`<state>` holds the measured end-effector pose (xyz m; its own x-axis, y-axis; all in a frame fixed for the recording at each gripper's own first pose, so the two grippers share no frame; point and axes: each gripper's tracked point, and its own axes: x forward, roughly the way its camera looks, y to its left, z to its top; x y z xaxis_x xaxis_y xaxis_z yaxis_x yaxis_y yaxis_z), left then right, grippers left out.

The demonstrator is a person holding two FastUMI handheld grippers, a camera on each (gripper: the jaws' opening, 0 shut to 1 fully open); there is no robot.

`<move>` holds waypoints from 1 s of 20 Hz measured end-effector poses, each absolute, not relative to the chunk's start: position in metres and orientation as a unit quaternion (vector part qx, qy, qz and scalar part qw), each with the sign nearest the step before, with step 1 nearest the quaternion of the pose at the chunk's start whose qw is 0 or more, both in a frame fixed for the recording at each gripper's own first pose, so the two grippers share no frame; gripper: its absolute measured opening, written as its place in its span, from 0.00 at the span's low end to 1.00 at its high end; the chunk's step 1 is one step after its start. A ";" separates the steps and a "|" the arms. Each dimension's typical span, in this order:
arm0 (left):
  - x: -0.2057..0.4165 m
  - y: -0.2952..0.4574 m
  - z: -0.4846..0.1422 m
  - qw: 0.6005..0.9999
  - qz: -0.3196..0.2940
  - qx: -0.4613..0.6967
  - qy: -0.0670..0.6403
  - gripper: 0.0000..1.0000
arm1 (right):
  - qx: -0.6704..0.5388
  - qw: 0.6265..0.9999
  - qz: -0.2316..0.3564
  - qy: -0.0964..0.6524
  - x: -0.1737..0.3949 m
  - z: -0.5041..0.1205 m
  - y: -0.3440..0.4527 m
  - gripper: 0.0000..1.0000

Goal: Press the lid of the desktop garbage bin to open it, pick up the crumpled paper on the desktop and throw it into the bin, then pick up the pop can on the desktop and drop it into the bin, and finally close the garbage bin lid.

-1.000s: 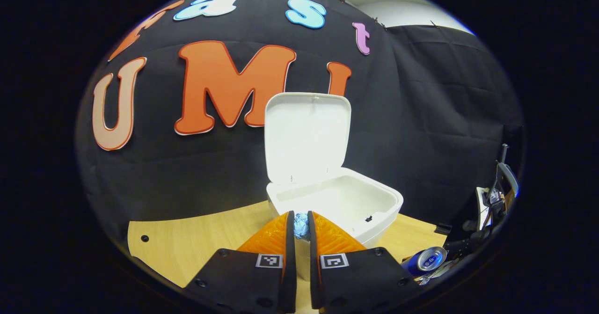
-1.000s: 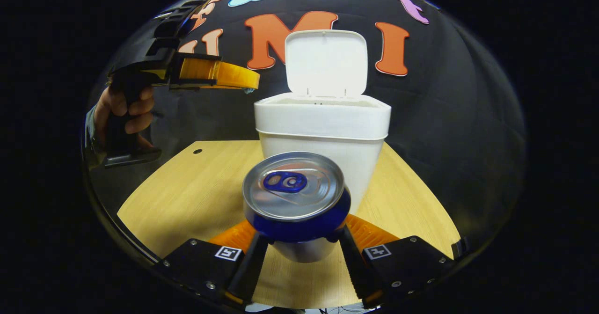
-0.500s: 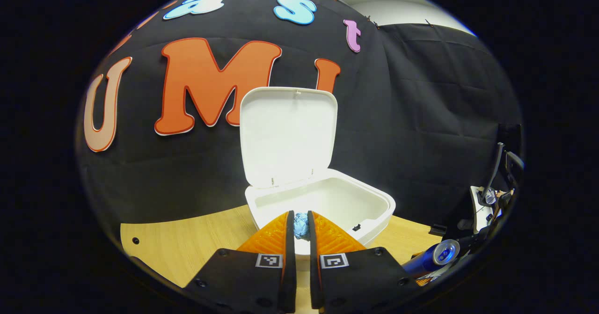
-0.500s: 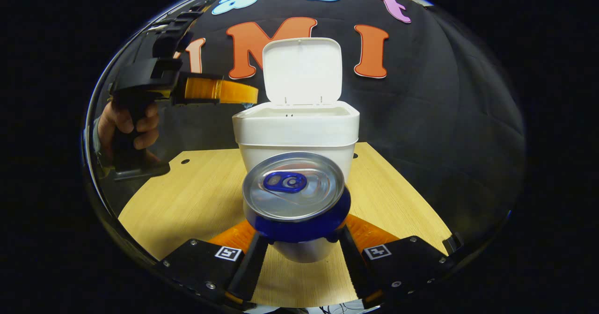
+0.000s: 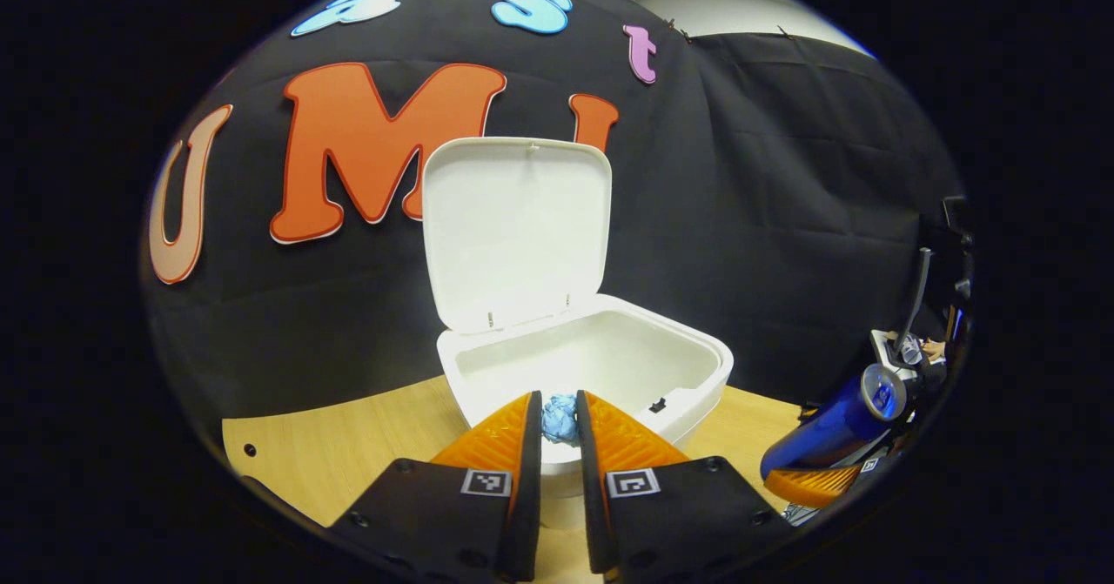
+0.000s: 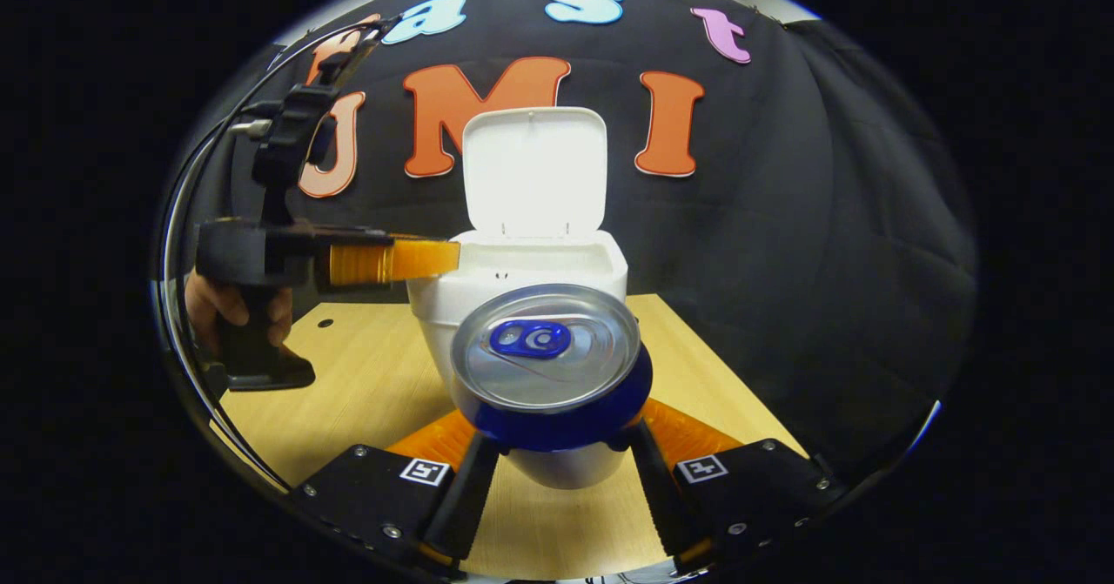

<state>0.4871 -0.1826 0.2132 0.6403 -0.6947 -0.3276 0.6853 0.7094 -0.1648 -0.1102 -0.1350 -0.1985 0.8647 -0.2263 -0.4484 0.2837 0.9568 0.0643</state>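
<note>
**Two hand-held grippers loaded at the open bin**

Two hand-held grippers each carry something beside the white garbage bin (image 5: 600, 375), which stands on the wooden desk (image 5: 348, 445) with its lid (image 5: 513, 227) swung up and standing nearly upright against the black wall.

Left hand-held gripper (image 5: 559, 419): its fingers stand narrow and pinch the blue crumpled paper (image 5: 560, 417) between their tips, right at the bin's near rim, at the edge of the open mouth. In the right gripper view this same tool (image 6: 435, 258) reaches in from the side with its tips at the bin's upper edge, and a hand (image 6: 231, 305) grips its handle.

Right hand-held gripper (image 6: 553, 427): its fingers are spread around the blue pop can (image 6: 548, 362) and press on both sides of it, with the can's silver top facing the camera and the bin just behind. In the left gripper view the can (image 5: 835, 427) shows tilted at the far right, off the desk, near the bin's side.
</note>
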 end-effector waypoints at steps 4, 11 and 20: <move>0.488 -0.181 0.212 0.907 -0.378 -0.007 0.184 0.33 | 0.053 0.969 -0.134 0.200 -0.093 -0.175 -0.150 0.80; 0.488 -0.171 0.215 0.912 -0.371 -0.003 0.176 0.53 | 0.043 0.979 -0.125 0.153 -0.059 -0.130 -0.167 0.80; 0.489 -0.132 0.231 0.932 -0.332 0.027 0.143 0.99 | 0.022 0.986 -0.092 0.137 -0.017 -0.114 -0.166 0.80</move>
